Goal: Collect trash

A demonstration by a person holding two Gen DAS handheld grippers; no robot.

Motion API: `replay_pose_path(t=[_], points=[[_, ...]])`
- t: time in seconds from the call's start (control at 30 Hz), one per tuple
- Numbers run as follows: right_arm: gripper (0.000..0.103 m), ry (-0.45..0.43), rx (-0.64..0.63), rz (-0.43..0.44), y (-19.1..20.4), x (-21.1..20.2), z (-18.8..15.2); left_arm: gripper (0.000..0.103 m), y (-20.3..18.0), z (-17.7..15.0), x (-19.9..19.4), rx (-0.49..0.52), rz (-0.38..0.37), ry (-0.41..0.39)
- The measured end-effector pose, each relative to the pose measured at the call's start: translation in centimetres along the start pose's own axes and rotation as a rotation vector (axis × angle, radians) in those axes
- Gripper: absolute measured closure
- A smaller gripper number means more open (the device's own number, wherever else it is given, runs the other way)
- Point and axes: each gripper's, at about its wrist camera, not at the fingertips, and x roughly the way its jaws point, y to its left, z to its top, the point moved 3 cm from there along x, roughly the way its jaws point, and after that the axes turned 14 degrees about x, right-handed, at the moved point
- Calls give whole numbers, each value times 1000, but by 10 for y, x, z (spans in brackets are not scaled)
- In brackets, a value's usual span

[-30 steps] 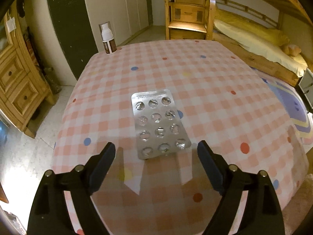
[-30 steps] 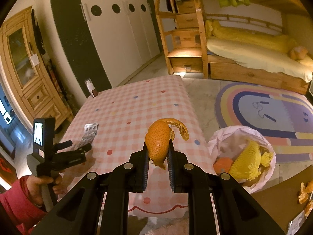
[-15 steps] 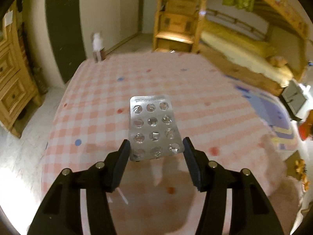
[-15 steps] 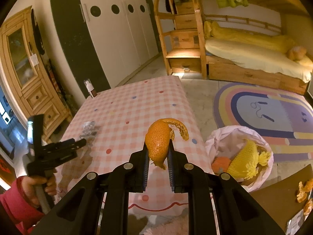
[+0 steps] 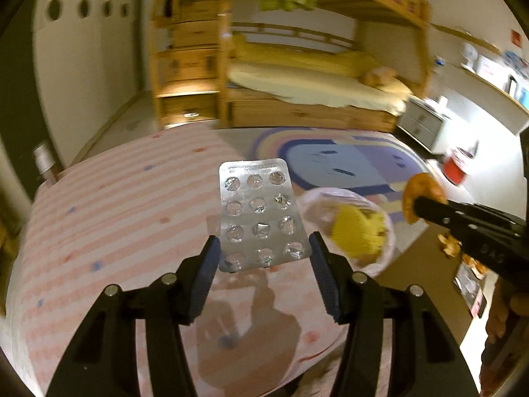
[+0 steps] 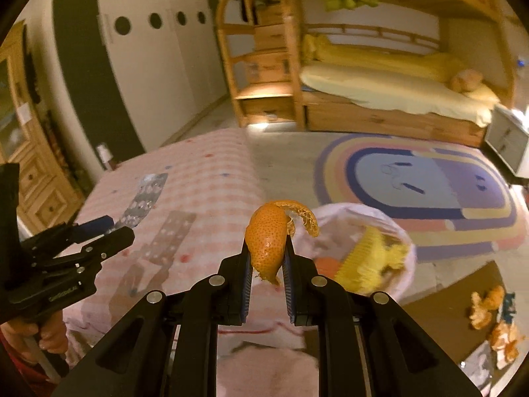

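Blister pack (image 5: 261, 215) now lifted off table (image 5: 115, 218)

Warm, yellowish light. Wooden bunk bed (image 6: 396, 92) (yellow bedding) against the far wall, wooden drawer steps (image 6: 264, 66) beside it, rainbow rug (image 6: 423, 192) on pale floor, white wardrobe doors (image 6: 155, 66) left.

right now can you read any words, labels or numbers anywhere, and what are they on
None can be read.
Blister pack: print along its top edge, too blurred.
Left gripper: pale lettering on its body, too small.
Bottle: label too blurred.
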Motion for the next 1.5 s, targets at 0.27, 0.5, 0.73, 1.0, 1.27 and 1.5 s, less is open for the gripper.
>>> replay_pose_path(t=[0.27, 0.5, 0.73, 1.0, 1.27, 1.5], points=[[86, 21, 66, -97, -59, 12, 8, 49, -61, 34, 55, 104, -126, 11], [86, 45, 95, -116, -89, 43, 23, 49, -82, 53, 96, 141, -180, 33], [75, 46, 126, -100, -106, 71, 45, 48, -85, 75, 125, 151, -213, 36], [41, 13, 192, -110, -121, 72, 52, 24, -70, 74, 130, 103, -176, 37], [15, -13, 253, -102, -117, 35, 44, 19, -41, 56, 101, 50, -73, 68], [12, -34, 259, -103, -90, -7, 37, 7, -18, 42, 45, 11, -3, 63]])
